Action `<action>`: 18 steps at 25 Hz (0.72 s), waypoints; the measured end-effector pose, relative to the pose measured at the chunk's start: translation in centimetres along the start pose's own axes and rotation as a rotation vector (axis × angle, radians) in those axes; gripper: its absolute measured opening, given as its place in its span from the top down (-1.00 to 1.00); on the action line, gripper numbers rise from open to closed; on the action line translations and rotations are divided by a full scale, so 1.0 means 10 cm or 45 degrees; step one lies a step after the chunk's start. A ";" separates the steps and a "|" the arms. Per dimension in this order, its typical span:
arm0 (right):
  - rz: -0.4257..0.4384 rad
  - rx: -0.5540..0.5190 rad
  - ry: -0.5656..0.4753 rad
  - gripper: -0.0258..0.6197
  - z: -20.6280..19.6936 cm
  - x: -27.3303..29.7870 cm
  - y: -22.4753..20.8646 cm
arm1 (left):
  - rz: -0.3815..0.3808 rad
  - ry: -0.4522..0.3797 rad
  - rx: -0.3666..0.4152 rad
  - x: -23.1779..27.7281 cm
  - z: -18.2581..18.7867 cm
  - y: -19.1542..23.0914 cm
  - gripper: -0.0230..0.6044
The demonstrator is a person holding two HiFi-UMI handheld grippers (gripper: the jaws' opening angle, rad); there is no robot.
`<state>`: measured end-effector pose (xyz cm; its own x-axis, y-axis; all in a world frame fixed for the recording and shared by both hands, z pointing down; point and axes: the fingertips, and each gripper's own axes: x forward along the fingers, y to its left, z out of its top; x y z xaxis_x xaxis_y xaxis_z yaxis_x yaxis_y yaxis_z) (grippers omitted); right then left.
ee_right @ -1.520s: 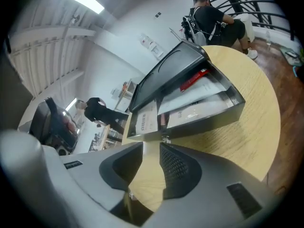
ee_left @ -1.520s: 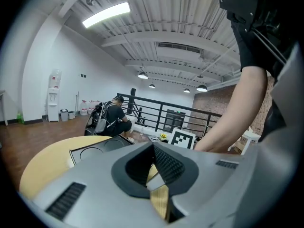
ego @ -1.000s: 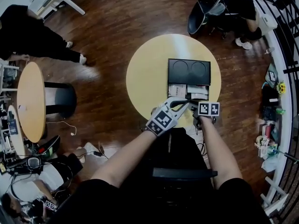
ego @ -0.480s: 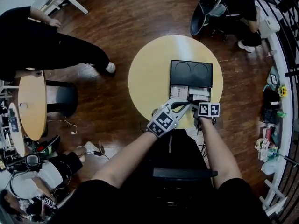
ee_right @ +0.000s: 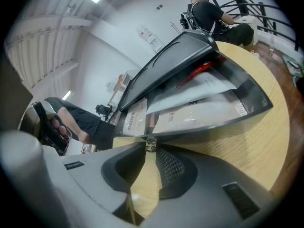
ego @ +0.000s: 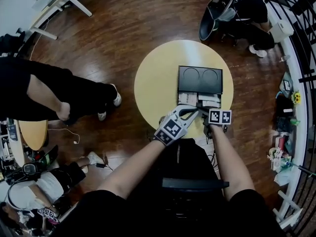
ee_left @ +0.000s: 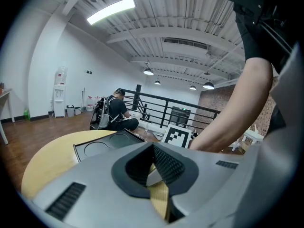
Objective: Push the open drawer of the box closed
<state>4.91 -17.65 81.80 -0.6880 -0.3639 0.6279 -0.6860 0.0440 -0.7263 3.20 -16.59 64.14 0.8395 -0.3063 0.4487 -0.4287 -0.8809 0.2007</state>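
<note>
A black box (ego: 200, 79) with two round recesses in its lid stands on the round yellow table (ego: 155, 83). Its drawer (ego: 199, 98) is pulled out toward me and holds white papers (ee_right: 199, 109) and a red pen (ee_right: 197, 71). My right gripper (ee_right: 151, 146) is shut on the small metal knob (ee_right: 151, 143) at the middle of the drawer's front edge. My left gripper (ego: 196, 110) hovers just left of it at the drawer front. Its tips (ee_left: 153, 148) meet and hold nothing, and the box lid (ee_left: 99, 146) lies beyond them.
A person in black stands on the wood floor at the left (ego: 54, 90). Another sits by a dark chair (ego: 215, 9) at the upper right. A second round table (ego: 24, 132) is at far left. A railing (ego: 301, 78) runs down the right, with clutter beside it.
Both grippers have stayed at the drawer front and the drawer looks just as far out. The person at the left has walked across the floor toward the lower left.
</note>
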 end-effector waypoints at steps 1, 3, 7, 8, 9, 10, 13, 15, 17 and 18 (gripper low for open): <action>0.001 0.000 0.000 0.71 0.01 0.01 -0.01 | -0.001 0.000 -0.001 0.02 0.00 0.01 0.81; 0.003 0.003 -0.002 0.71 0.02 0.03 -0.02 | -0.002 0.000 -0.002 0.04 -0.01 0.01 0.81; -0.004 0.014 -0.023 0.71 0.09 0.10 -0.01 | -0.001 -0.003 -0.010 0.03 -0.03 0.08 0.81; -0.005 0.016 -0.030 0.71 0.12 0.12 0.00 | 0.001 -0.005 -0.015 0.02 -0.03 0.12 0.81; -0.007 0.018 -0.034 0.71 0.16 0.14 0.00 | 0.003 -0.007 -0.020 0.01 -0.03 0.15 0.81; -0.008 0.018 -0.036 0.71 0.19 0.16 0.01 | 0.003 -0.008 -0.025 0.01 -0.03 0.18 0.81; -0.006 0.018 -0.044 0.71 0.29 0.21 0.00 | 0.001 -0.008 -0.034 0.03 -0.02 0.27 0.81; -0.004 0.020 -0.045 0.71 0.32 0.23 -0.02 | 0.000 -0.004 -0.034 0.07 -0.04 0.31 0.81; -0.005 0.018 -0.047 0.71 0.35 0.25 -0.06 | 0.000 0.000 -0.036 0.10 -0.06 0.33 0.81; -0.006 0.019 -0.050 0.71 0.38 0.25 -0.07 | 0.000 0.000 -0.039 0.11 -0.06 0.35 0.81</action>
<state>4.56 -22.10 82.77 -0.6747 -0.4002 0.6202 -0.6856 0.0286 -0.7274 2.45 -19.79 65.88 0.8393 -0.3066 0.4489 -0.4389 -0.8694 0.2268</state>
